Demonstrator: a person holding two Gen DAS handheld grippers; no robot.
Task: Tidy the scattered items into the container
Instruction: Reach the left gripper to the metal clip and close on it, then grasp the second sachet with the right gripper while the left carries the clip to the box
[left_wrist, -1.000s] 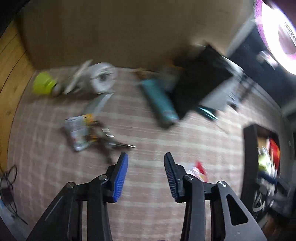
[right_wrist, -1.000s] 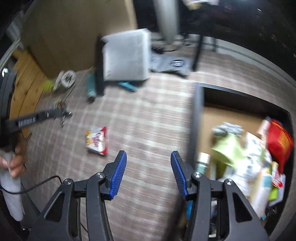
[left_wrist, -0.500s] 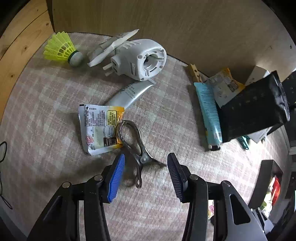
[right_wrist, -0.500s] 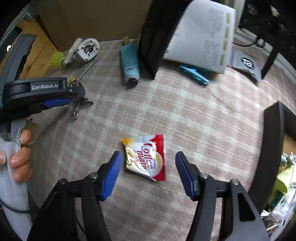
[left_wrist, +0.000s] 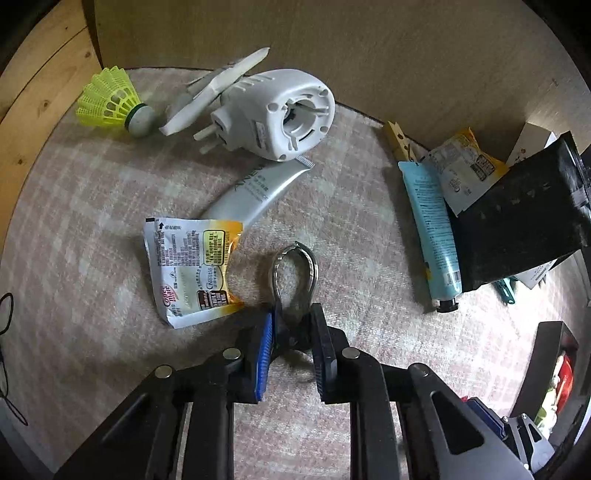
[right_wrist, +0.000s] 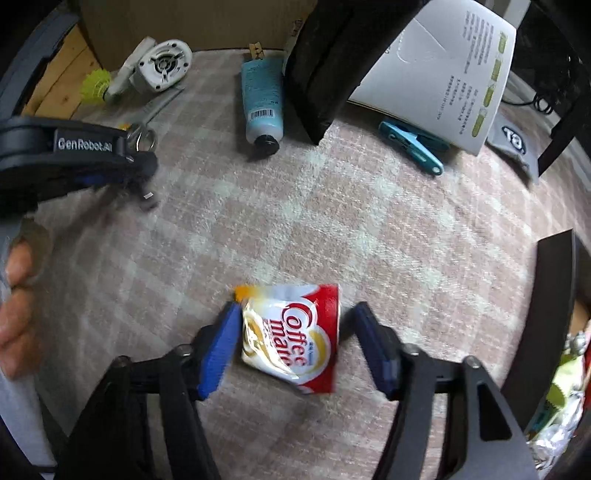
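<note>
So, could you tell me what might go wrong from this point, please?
1. The left hand-held gripper pinches the metal clip only at its handle end; the clip could pivot or slip out when lifted.
2. The right hand-held gripper straddles the Coffee-mate sachet, with a gap at the right finger; closing may just crumple or push the flat sachet along the rug.

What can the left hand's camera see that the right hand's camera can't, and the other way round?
Only the left wrist view shows the Coffee-mate packet lying back side up.

Only the right wrist view shows the red Coffee-mate packet between the open right gripper, the white booklet and the person's hand.

Both show the left gripper closed on the metal clip, the yellow shuttlecock, the white plastic gadget and the blue tube.
</note>
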